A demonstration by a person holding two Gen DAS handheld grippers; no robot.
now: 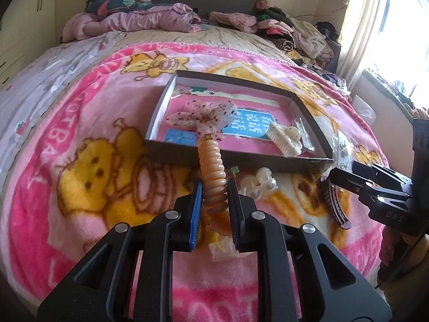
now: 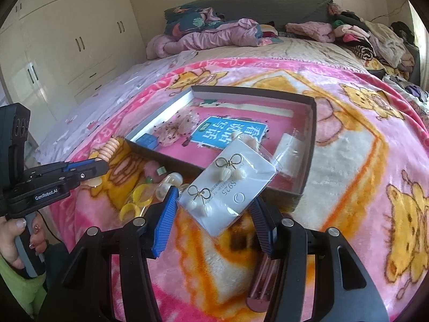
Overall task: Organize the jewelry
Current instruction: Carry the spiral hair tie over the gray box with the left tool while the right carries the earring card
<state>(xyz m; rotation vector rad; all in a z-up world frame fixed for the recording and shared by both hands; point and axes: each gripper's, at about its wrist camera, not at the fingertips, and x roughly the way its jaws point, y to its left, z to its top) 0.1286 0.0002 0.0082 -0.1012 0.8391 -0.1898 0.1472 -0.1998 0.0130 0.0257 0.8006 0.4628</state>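
Observation:
My left gripper point(image 1: 215, 185) is shut on a peach spiral hair coil point(image 1: 211, 166), which stands up out of the jaws just in front of the near wall of a shallow dark-rimmed box point(image 1: 174, 155). The right wrist view shows the same coil point(image 2: 111, 147) at the left. My right gripper point(image 2: 214, 198) is shut on a bagged white card of bow-and-pearl earrings point(image 2: 230, 187), held above the blanket at the box's point(image 2: 312, 134) near corner. Inside the box lie a floral bow point(image 1: 203, 118), a cream claw clip point(image 1: 284, 136) and a clear packet point(image 2: 289, 147).
Loose on the pink bear blanket in front of the box are a pearly claw clip point(image 1: 260, 185), a dark curved hair clip point(image 1: 335, 204), yellow rings point(image 2: 136, 201) and a small green piece point(image 2: 161, 171). Piled clothes point(image 2: 375, 40) fill the bed's far end. A hand point(image 2: 16, 230) grips the left handle.

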